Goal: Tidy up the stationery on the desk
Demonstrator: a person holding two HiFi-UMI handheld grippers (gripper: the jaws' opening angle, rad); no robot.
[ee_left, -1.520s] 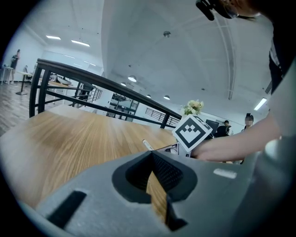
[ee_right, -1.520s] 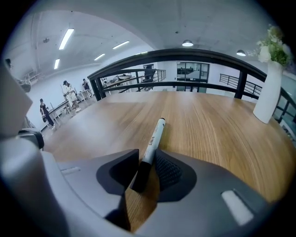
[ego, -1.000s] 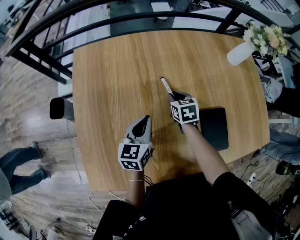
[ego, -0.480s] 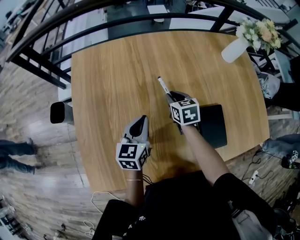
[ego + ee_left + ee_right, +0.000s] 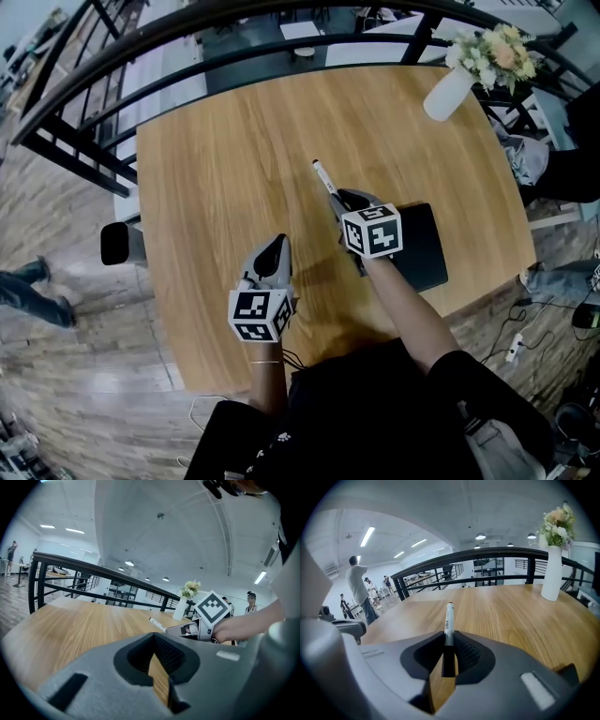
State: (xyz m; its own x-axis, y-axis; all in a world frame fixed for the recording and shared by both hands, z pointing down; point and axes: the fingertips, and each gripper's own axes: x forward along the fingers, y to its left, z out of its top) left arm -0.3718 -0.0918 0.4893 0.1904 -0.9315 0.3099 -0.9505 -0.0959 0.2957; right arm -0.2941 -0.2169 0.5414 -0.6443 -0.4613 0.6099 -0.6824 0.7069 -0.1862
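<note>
My right gripper (image 5: pixel 344 201) is shut on a white marker with a black cap (image 5: pixel 324 176), which sticks out past the jaws toward the far side of the wooden desk (image 5: pixel 225 169). In the right gripper view the marker (image 5: pixel 449 625) is pinched between the pads, its black end nearest the camera, held above the desk (image 5: pixel 520 616). My left gripper (image 5: pixel 273 255) sits lower left of it, shut with nothing between its jaws (image 5: pixel 157 665). A black flat case (image 5: pixel 419 246) lies on the desk just right of my right arm. From the left gripper view the marker (image 5: pixel 157 624) and right gripper (image 5: pixel 187 630) show ahead.
A white vase with flowers (image 5: pixel 452 86) stands at the desk's far right corner, also in the right gripper view as a white vase (image 5: pixel 553 573). A black railing (image 5: pixel 281 37) runs behind the desk. A black stool (image 5: pixel 117 244) stands left of the desk. People stand in the distance.
My right gripper has lifted a little with the marker in it. The left gripper has stayed where it was. The head view has shifted slightly.
</note>
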